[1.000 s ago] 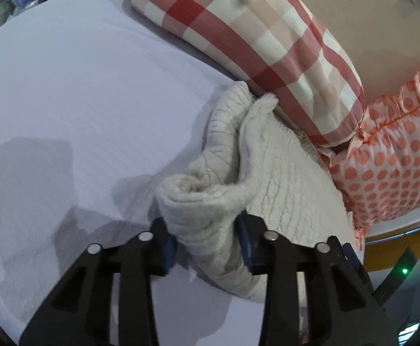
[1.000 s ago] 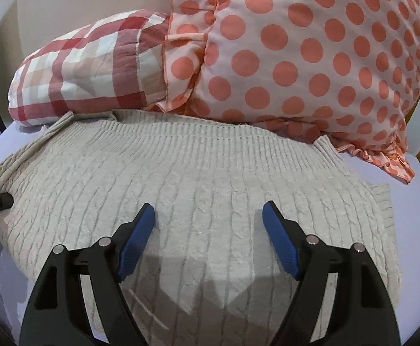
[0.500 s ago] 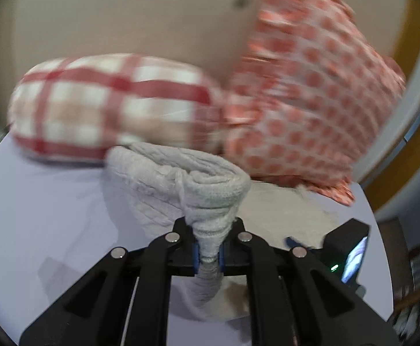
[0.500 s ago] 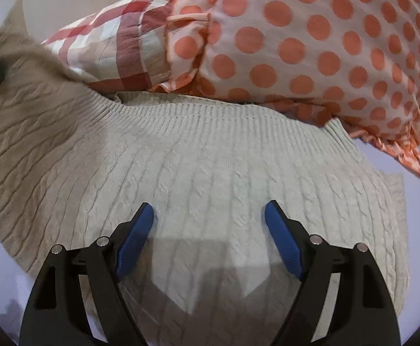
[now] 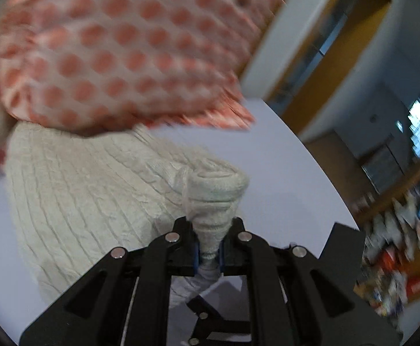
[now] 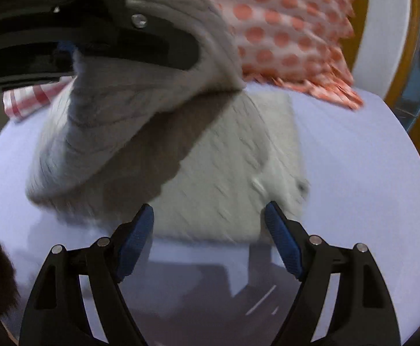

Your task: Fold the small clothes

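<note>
Cream cable-knit wool – the sweater [image 5: 88,193] is lying on the pale lavender bed sheet [image 5: 279,173], its far edge tucked under the orange-dotted pillow [image 5: 123,52]. One bunched edge of it is being pinched between the blue pads of the left gripper [image 5: 209,255], whose jaws are squeezing tightly on the knit so that the fabric is bulging into a rolled knob just above them. In the right wrist view that lifted part is hanging as a draped fold [image 6: 140,106] over the flat part of the sweater [image 6: 238,178], casting a shadow onto it, with the black body of the left gripper [image 6: 94,37] gripping it from above. The right gripper [image 6: 209,240] is hovering with its jaws spread wide and nothing between them, its blue fingertips [image 6: 282,248] sitting just at the sweater's near hem, over bare sheet. Open sheet [image 6: 354,173] is stretching to the right of the sweater's straight side edge. A red-checked pillow [image 6: 28,98] is peeking out at the left behind the fold. Beyond the bed, a white and yellow frame [image 5: 319,57] is standing – further off, blurred shelves [image 5: 397,230] with colourful clutter.
</note>
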Motion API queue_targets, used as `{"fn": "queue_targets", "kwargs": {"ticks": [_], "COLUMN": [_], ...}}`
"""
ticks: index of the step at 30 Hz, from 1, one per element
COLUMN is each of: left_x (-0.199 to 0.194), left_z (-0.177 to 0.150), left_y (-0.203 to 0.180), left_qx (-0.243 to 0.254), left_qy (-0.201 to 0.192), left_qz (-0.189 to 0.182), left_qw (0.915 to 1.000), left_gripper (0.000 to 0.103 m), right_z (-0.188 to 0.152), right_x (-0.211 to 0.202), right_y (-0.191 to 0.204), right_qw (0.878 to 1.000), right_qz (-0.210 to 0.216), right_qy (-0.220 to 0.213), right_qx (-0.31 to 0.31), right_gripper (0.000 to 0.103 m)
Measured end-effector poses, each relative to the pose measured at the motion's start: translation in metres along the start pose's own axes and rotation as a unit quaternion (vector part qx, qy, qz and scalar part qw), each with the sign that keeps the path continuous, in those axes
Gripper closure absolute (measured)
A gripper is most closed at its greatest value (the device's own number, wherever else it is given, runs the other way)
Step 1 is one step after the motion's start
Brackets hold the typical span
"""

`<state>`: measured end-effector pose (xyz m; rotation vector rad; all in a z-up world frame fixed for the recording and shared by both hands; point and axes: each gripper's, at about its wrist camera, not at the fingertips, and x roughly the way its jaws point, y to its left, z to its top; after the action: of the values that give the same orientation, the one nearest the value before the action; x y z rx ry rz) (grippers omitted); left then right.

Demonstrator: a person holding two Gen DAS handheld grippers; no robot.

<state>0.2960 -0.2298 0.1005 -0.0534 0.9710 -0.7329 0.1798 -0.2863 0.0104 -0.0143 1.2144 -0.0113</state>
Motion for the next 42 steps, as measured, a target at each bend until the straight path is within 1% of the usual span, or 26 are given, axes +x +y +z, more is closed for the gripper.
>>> {"fn": "queue_targets", "kwargs": {"ticks": [2,4,6,8,10,12,14,16,17,18,19,20,21,22,23,24,25,27,29,32,35,37,38,39,41,42], "left_x": [0.006,0.013,0.024,0.035,0.038,0.028,0.002,-0.029,-0.051,-0.068,-0.081,-0.099,-0.107,-0.112,-0.118,-0.120,-0.122,-0.124,-0.122,-0.119,-0.117,-0.114,-0.113,-0.113,-0.110,-0.109], "left_z": [-0.009,-0.016,-0.027,-0.041,-0.049,-0.054,-0.061,-0.068,-0.072,-0.074,-0.074,-0.076,-0.076,-0.075,-0.077,-0.077,-0.079,-0.085,-0.087,-0.089,-0.087,-0.085,-0.086,-0.087,-0.087,-0.087], "left_y": [-0.010,-0.010,-0.008,-0.010,-0.011,-0.014,-0.013,-0.011,-0.008,-0.004,0.002,0.016,0.026,0.038,0.057,0.068,0.076,0.095,0.100,0.099,0.093,0.091,0.091,0.091,0.092,0.093], "left_qx": [0.027,0.029,0.029,0.036,0.043,0.051,0.044,0.038,0.038,0.037,0.033,0.019,0.007,-0.008,-0.032,-0.047,-0.058,-0.084,-0.085,-0.076,-0.071,-0.070,-0.069,-0.069,-0.071,-0.073], "left_qy": [0.005,0.022,0.051,0.069,0.065,0.044,0.026,0.008,-0.007,-0.020,-0.034,-0.050,-0.054,-0.056,-0.054,-0.051,-0.048,-0.038,-0.030,-0.024,-0.021,-0.019,-0.017,-0.015,-0.010,-0.009], "left_qz": [0.010,0.008,0.004,0.012,0.019,0.028,0.005,-0.022,-0.026,-0.017,-0.001,0.032,0.045,0.057,0.087,0.103,0.109,0.118,0.129,0.138,0.132,0.130,0.130,0.131,0.132,0.132], "left_qw": [0.9996,0.9993,0.9983,0.9969,0.9967,0.9973,0.9987,0.9990,0.9989,0.9990,0.9989,0.9981,0.9975,0.9967,0.9943,0.9923,0.9913,0.9887,0.9876,0.9872,0.9884,0.9888,0.9889,0.9889,0.9887,0.9885], "left_gripper": [0.095,0.095,0.095,0.095,0.094,0.090,0.085,0.079,0.070,0.058,0.054,0.051,0.051,0.050,0.049,0.049,0.049,0.049,0.049,0.048,0.046,0.046,0.045,0.045,0.045,0.045], "right_z": [-0.013,-0.020,-0.021,-0.023,-0.025,-0.021,-0.012,0.009,0.021,0.037,0.049,0.060,0.076,0.084,0.092,0.102,0.106,0.111,0.111,0.111,0.115,0.115,0.115,0.115,0.113,0.111], "right_x": [-0.006,-0.017,-0.029,-0.038,-0.045,-0.053,-0.065,-0.068,-0.066,-0.061,-0.056,-0.047,-0.033,-0.024,-0.012,0.005,0.015,0.039,0.052,0.050,0.047,0.041,0.038,0.038,0.049,0.056], "right_y": [-0.004,-0.009,-0.022,-0.035,-0.047,-0.059,-0.067,-0.072,-0.072,-0.070,-0.068,-0.065,-0.061,-0.058,-0.056,-0.057,-0.057,-0.057,-0.055,-0.047,-0.030,-0.025,-0.023,-0.022,-0.013,-0.009], "right_qw": [1.000,0.999,0.998,0.998,0.996,0.995,0.996,0.997,0.996,0.992,0.988,0.984,0.980,0.980,0.982,0.983,0.982,0.982,0.982,0.986,0.996,0.997,0.997,0.997,0.998,0.998], "right_qz": [-0.017,-0.040,-0.053,-0.063,-0.081,-0.088,-0.064,-0.002,0.035,0.085,0.120,0.150,0.177,0.174,0.163,0.151,0.149,0.138,0.136,0.123,0.062,0.035,0.037,0.045,0.055,0.054], "right_qy": [0.000,-0.013,-0.018,-0.022,-0.028,-0.035,-0.047,-0.055,-0.056,-0.056,-0.052,-0.044,-0.031,-0.023,-0.017,-0.005,0.004,0.029,0.039,0.021,-0.007,-0.034,-0.047,-0.044,-0.012,0.004], "right_qx": [-0.015,-0.022,-0.010,0.000,0.005,0.018,0.042,0.059,0.065,0.076,0.081,0.085,0.090,0.092,0.095,0.104,0.112,0.124,0.129,0.113,0.070,0.063,0.055,0.050,0.023,0.009], "right_gripper": [0.022,0.022,0.022,0.022,0.022,0.022,0.022,0.022,0.022,0.022,0.022,0.023,0.023,0.025,0.030,0.036,0.039,0.049,0.050,0.050,0.049,0.050,0.050,0.050,0.050,0.058]}}
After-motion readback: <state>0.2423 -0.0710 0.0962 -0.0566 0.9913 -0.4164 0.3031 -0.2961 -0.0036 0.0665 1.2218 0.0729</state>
